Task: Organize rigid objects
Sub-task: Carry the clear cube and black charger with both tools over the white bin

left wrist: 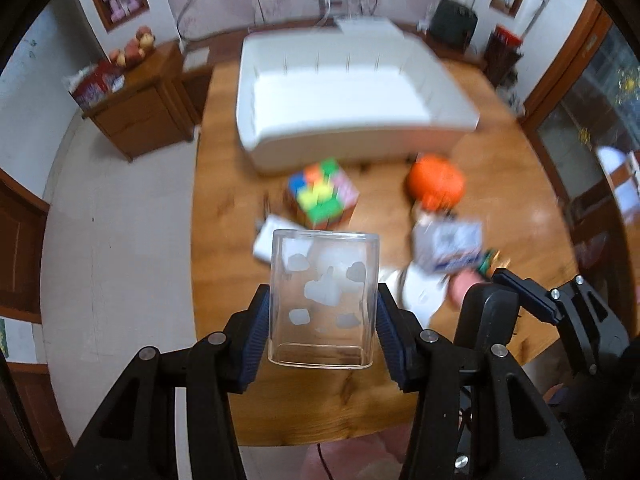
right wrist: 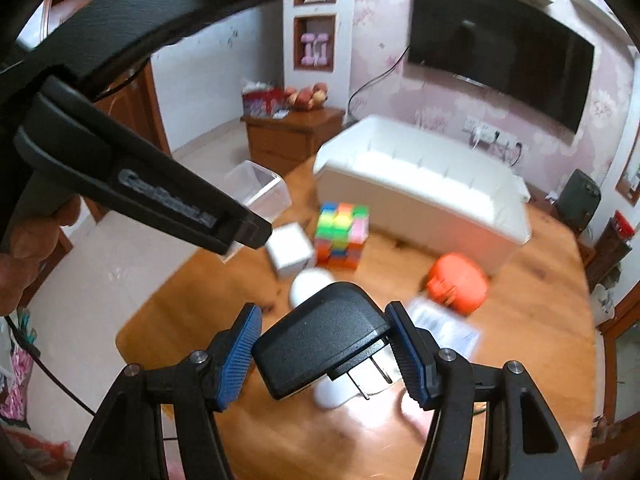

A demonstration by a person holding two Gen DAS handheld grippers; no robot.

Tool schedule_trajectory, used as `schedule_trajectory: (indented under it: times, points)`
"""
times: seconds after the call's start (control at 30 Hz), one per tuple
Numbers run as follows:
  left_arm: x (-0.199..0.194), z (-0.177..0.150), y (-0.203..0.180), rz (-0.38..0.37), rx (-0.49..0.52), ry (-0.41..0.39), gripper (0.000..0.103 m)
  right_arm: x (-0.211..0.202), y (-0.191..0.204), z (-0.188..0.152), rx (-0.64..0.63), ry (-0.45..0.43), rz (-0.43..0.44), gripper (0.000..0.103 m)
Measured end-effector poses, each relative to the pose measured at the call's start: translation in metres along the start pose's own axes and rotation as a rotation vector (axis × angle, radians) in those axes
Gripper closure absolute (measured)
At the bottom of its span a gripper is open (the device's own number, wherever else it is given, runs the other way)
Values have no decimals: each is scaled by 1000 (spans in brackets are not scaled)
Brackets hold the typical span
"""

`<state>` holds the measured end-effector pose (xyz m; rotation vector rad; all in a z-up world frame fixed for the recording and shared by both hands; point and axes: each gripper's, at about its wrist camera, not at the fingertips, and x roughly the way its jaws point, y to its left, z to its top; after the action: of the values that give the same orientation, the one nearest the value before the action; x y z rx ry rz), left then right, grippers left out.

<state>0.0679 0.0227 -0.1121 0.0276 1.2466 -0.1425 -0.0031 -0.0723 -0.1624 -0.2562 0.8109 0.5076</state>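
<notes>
My left gripper [left wrist: 323,316] is shut on a clear plastic box [left wrist: 323,300] with frosted shapes, held above the wooden table [left wrist: 304,400]. The same box shows in the right wrist view [right wrist: 262,192]. My right gripper [right wrist: 324,354] is shut on a black plug adapter [right wrist: 320,340] with metal prongs, also above the table. A white bin [left wrist: 344,96] stands at the far side and also shows in the right wrist view [right wrist: 424,192]. A colourful cube [left wrist: 322,194], an orange case [left wrist: 436,182] and a white block [right wrist: 289,250] lie on the table.
A printed packet [left wrist: 448,246] and a white rounded object [left wrist: 418,292] lie at the right of the table. A wooden cabinet [left wrist: 136,108] with fruit stands by the wall. A TV [right wrist: 500,48] hangs on the wall. The left tool [right wrist: 132,184] crosses the right view.
</notes>
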Motion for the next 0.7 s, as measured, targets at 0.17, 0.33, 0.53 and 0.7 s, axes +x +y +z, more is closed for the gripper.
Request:
schedule_trajectory:
  times: [0.17,0.33,0.53,0.7]
  points:
    - [-54,33,-18,32,-13,-112,50,-30,-35,32,14,-51,-6,39]
    - [-81,68,-33,102,13,-179,50,-41,-76,70,28,-82,3,39]
    - [-77,122,-27,87,8,-175,50,-35,-121,121,109,-55,-61,39]
    - [-49,175,-16,31,12,-155,50,-17,-154,169,202,-52,-125,39]
